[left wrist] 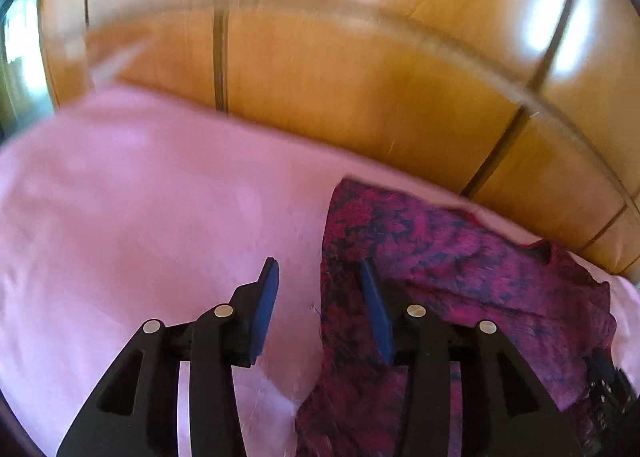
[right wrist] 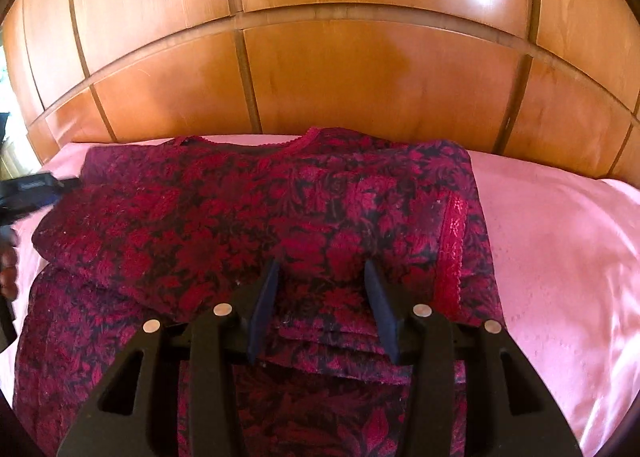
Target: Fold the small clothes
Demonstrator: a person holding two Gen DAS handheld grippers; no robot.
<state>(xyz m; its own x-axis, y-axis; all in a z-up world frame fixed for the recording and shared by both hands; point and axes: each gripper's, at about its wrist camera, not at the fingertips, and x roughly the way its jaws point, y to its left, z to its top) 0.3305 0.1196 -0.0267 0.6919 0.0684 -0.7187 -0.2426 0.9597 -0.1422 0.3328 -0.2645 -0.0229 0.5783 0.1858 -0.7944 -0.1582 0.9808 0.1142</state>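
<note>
Wooden headboard panels (right wrist: 360,69) are backing a pink bedsheet (right wrist: 560,237), where the red floral garment (right wrist: 240,217) is lying collar toward the headboard. Right gripper (right wrist: 320,297) is hovering wide open, empty, over its middle; left gripper (left wrist: 320,297), likewise agape, is straddling its left edge.

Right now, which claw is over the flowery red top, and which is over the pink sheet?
The right claw hangs over the top. The left claw is mostly over the sheet, beside the top's edge.
</note>
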